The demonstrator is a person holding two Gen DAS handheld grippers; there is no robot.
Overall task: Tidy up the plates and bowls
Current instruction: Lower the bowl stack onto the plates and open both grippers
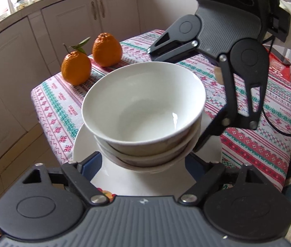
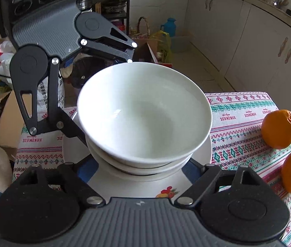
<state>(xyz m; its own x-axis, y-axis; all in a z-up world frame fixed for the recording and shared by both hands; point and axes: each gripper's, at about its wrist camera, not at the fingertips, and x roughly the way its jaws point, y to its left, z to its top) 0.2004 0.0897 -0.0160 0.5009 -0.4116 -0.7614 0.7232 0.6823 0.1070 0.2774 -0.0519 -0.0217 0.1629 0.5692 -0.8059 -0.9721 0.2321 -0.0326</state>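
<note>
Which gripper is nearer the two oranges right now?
Right. The oranges sit just beside the right gripper, on its right; the left gripper faces them from across the stacked bowls.

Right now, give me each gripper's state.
Left gripper: open, straddling the stacked bowls, holding nothing.
Right gripper: open, straddling the same stack, holding nothing.

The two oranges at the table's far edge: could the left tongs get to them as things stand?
Probably yes, but not straight ahead. The stack of white bowls on the plate sits directly before the left tongs; the oranges lie beyond and to one side, with bare tablecloth beside the stack leaving a way round.
</note>
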